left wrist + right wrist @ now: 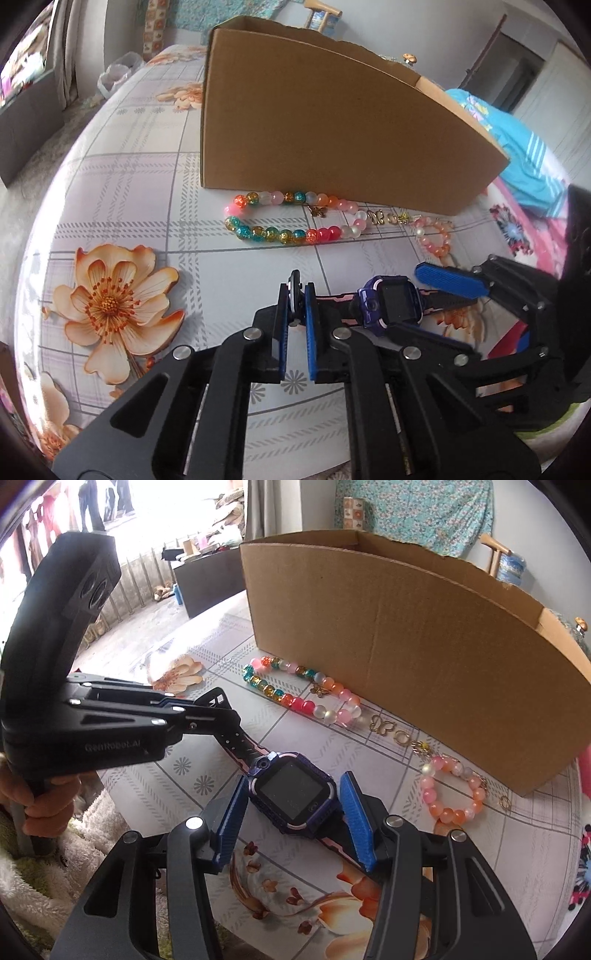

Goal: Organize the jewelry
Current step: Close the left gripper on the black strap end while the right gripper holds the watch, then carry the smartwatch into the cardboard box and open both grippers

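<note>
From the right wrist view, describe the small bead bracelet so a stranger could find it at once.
Start at the tall cardboard box standing on the flowered tablecloth. Follow its near wall to the right end, past the long multicoloured bead strand and the gold butterfly charms. The small bracelet is the closed ring of only pink and orange beads with one white pearl bead, right of the purple watch.

Soft daylight from a blown-out window (pixel 122 502); fisheye edges bend, corners black.

- The box (pixel 332 122) wall hides its inside.
- The watch (pixel 291 794) strap's near end lies under the right gripper (pixel 295 823).
- Small gold charms (pixel 400 734): too tiny to identify.
</note>
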Demonstrator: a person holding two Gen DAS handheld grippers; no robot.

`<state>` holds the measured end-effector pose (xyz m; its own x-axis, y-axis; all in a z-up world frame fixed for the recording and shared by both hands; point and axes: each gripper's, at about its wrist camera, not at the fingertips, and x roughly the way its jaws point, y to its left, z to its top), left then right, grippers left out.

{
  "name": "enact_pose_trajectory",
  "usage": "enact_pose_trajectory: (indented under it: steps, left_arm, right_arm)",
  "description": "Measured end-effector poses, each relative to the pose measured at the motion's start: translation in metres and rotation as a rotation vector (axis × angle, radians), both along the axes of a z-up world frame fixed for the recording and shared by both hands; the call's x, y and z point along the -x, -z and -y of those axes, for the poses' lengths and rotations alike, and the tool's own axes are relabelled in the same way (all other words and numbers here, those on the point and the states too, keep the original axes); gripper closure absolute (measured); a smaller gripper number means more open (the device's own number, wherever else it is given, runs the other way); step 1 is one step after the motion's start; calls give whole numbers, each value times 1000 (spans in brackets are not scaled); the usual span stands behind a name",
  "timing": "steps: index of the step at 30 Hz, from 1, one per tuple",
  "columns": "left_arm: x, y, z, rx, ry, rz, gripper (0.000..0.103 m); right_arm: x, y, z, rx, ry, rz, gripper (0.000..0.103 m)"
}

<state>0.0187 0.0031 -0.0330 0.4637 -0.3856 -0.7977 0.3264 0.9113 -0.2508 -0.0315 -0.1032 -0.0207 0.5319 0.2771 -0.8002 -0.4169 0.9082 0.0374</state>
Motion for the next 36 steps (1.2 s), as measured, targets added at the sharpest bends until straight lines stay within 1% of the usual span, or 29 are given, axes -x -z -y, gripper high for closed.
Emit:
enact_pose_trajectory:
  steps: [2, 4, 7, 10, 13, 15, 17, 18, 20, 23, 25, 27, 29, 31, 33, 34, 36]
  left_arm:
    - [4, -2, 4, -55, 16, 37, 96]
    - [5, -2, 6, -82, 22, 50, 96]
    - [3, 0, 9, -89, 26, 48, 95]
    - [3, 0, 7, -92, 28, 45, 93]
    - [2, 0, 8, -96, 27, 40, 93]
    - [3, 0, 7, -100, 23, 41, 93]
    - [4, 0, 8, -102, 19, 43, 93]
    - [4, 0, 8, -105, 19, 45, 93]
    - [4, 0, 10, -111, 20, 48, 93]
    - [4, 0, 10, -108, 16, 45, 93]
    - [5, 0, 11, -108, 17, 44, 93]
    - [5, 0, 11, -110, 17, 45, 93]
    - [5, 0, 11, -112, 17, 45, 93]
    - [5, 1, 11, -111, 17, 45, 93]
    - [5, 1, 11, -108, 17, 44, 93]
    - [5, 1, 11, -108, 18, 45, 93]
    - [5, 1, 11, -107, 17, 46, 93]
  right_arm:
    - [8, -7, 17, -38, 58, 7, 50]
    - [15, -13, 39, -86, 143, 0, 50]
    - [24, -18, 74, -158, 288, -18, 50]
    - [27, -15, 105, -217, 413, -37, 50]
    - [26, -3, 125, -247, 497, -90, 50]
    - [26, 5, 131, -256, 530, -121, 50]
    - [26, 15, 131, -260, 541, -159, 50]
    - [26, 16, 130, -257, 546, -146, 50]
    - [26, 17, 124, -254, 525, -151, 50]
    - [27, 18, 120, -281, 518, -152, 50]
    - [26, 17, 120, -344, 524, -166, 50]
    - [26, 17, 124, -453, 516, -184, 50]
    - [26, 17, 126, -521, 505, -197, 50]
    - [24, 15, 125, -569, 493, -200, 49]
    - [21, 13, 124, -617, 483, -196, 46]
    - [19, 12, 123, -630, 483, -193, 46]
    - [14, 11, 120, -618, 488, -188, 46]
